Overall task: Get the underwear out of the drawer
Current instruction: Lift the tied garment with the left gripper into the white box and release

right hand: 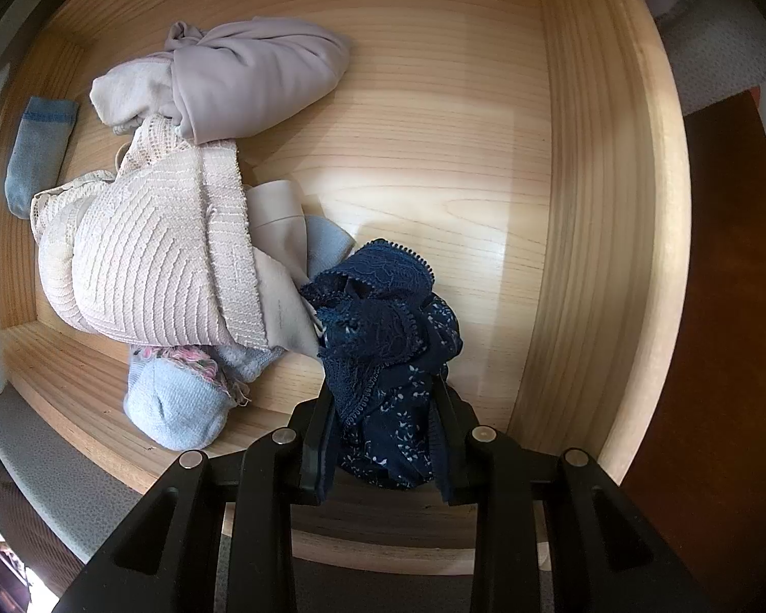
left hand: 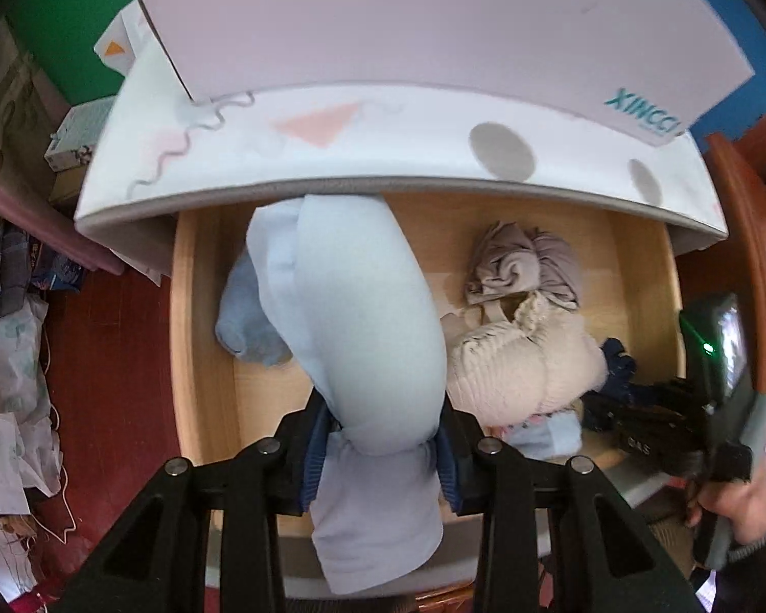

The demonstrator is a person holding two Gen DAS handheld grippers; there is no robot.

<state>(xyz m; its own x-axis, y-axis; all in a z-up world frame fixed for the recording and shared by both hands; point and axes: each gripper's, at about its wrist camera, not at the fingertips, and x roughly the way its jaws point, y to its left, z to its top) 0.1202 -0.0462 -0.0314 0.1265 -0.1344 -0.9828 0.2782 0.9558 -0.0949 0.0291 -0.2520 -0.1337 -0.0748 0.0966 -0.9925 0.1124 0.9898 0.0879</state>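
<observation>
My left gripper (left hand: 385, 447) is shut on a pale blue underwear garment (left hand: 362, 316), which hangs from its jaws above the open wooden drawer (left hand: 199, 337). My right gripper (right hand: 385, 439) is shut on navy lace underwear (right hand: 383, 316) at the drawer's front right (right hand: 602, 255). A cream ribbed bra (right hand: 142, 265), a grey-mauve knotted garment (right hand: 250, 76) and light blue socks (right hand: 178, 408) lie in the drawer. The right gripper also shows in the left wrist view (left hand: 633, 408), down in the drawer.
A white patterned top (left hand: 331, 153) overhangs the drawer's back, with a white box (left hand: 434, 15) on it. Clutter and bags (left hand: 9, 357) lie on the red floor at the left. A blue sock (right hand: 35, 153) lies at the drawer's left side.
</observation>
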